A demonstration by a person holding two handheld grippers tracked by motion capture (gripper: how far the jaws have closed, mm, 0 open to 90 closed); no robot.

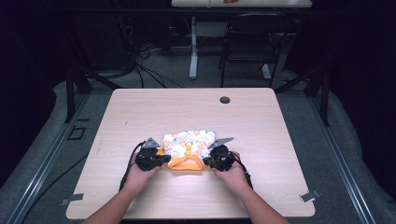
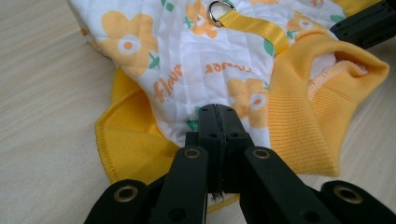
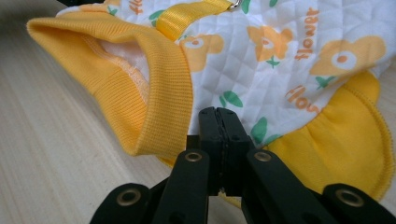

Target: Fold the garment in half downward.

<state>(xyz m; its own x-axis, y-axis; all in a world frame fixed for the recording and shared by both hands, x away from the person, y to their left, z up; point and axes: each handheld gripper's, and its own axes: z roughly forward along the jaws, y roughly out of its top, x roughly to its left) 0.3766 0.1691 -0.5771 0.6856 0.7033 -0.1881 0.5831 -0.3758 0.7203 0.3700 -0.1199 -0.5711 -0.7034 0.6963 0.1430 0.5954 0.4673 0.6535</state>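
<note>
Small flowered garment (image 1: 189,142) with yellow ribbed collar (image 1: 186,163) lies flat near middle of wooden table (image 1: 140,112), toward near edge. Left gripper (image 1: 161,157) pinches its left side, jaws clamped on fabric. Right gripper (image 1: 209,159) pinches right side likewise.

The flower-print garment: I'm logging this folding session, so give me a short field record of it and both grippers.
item: small quilted flower-print garment with orange ribbed collar
place: flat on the wooden table, near the person's edge
strap: yellow webbing with metal ring
left gripper: shut on the garment's edge beside the collar
right gripper: shut on the opposite edge
</note>
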